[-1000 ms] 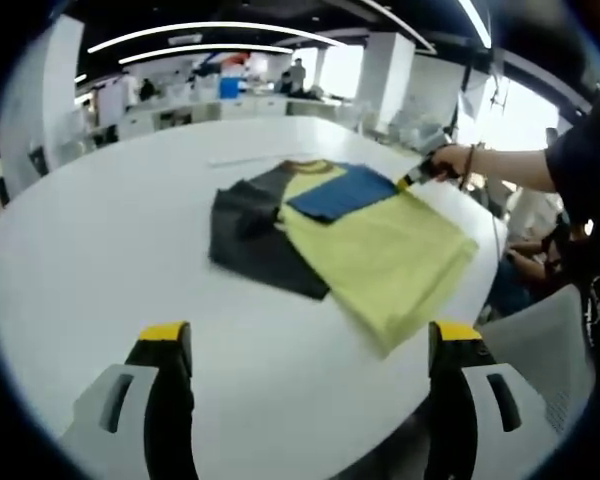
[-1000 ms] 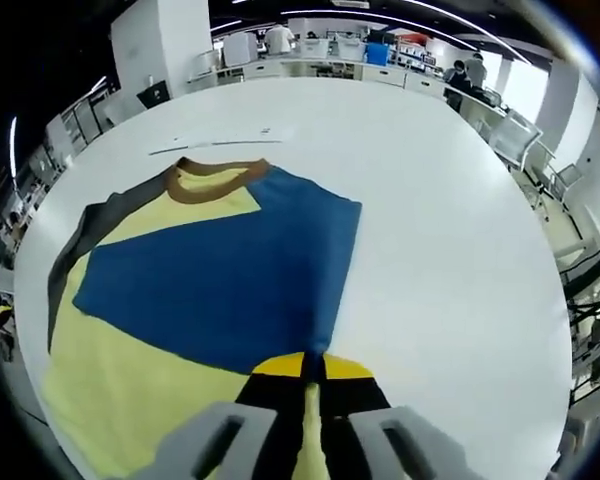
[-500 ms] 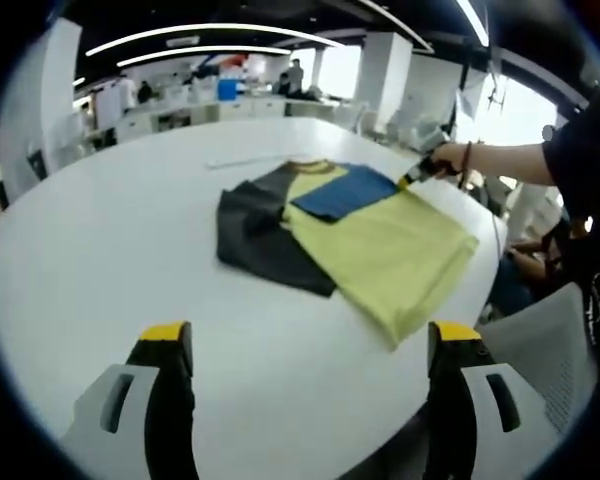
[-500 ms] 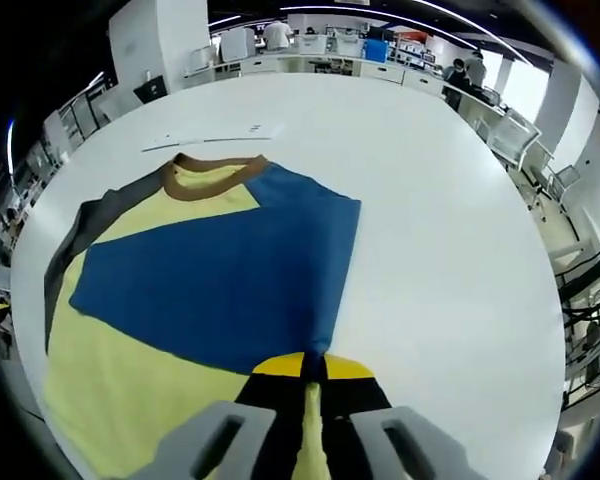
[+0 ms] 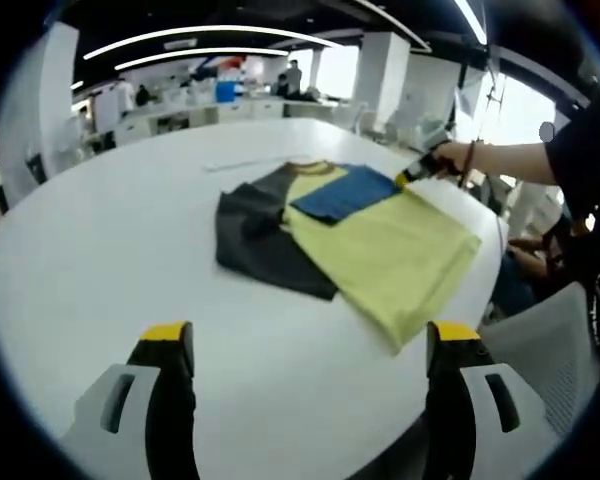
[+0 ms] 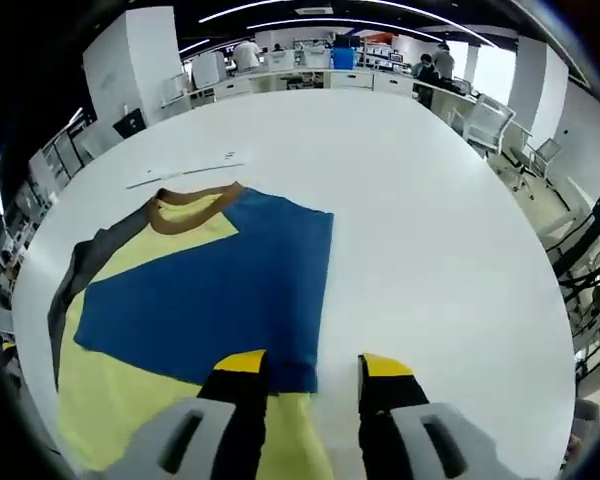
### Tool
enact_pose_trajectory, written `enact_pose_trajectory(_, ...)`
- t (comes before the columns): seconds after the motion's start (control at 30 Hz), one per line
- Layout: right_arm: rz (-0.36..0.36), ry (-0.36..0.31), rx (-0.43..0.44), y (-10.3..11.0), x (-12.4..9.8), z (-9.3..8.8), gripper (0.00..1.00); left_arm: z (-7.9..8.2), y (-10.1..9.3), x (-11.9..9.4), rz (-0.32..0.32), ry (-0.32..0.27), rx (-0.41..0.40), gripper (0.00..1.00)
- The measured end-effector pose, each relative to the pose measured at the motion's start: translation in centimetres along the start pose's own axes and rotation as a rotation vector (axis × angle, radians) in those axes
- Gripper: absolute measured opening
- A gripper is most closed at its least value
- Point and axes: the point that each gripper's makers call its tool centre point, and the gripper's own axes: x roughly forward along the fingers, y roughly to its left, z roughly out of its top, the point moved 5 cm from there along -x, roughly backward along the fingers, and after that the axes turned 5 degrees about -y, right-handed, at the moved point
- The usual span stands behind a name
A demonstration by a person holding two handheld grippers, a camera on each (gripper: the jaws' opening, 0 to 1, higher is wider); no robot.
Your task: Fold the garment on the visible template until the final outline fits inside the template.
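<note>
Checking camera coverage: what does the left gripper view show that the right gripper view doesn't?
Left gripper view: the whole garment including its dark grey part, the far yellow hem, the right gripper at the cloth's edge with the person's hand, and the open left gripper.

Right gripper view: the brown collar close up, jaws parted.

Both: white table, blue panel, yellow fabric.

Open-plan office: big white table [image 6: 450, 230], ceiling strip lights [image 5: 210, 30], distant desks [image 5: 230, 105], swivel chair [image 6: 485, 120].
</note>
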Motion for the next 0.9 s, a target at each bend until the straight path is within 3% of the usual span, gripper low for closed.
enact_pose_trajectory(0.47,0.188,-0.100,-0.096,3.7,-2.7,1.3,0.69,1.3,0.7,1.4,0.000,-0.025,0.047,0.88)
enact_pose_trajectory(0.9,0.347,-0.135,-0.180,6.3,-7.0,0.0,0.89,2.0,1.0,3.5,-0.026,-0.034,0.133,0.82)
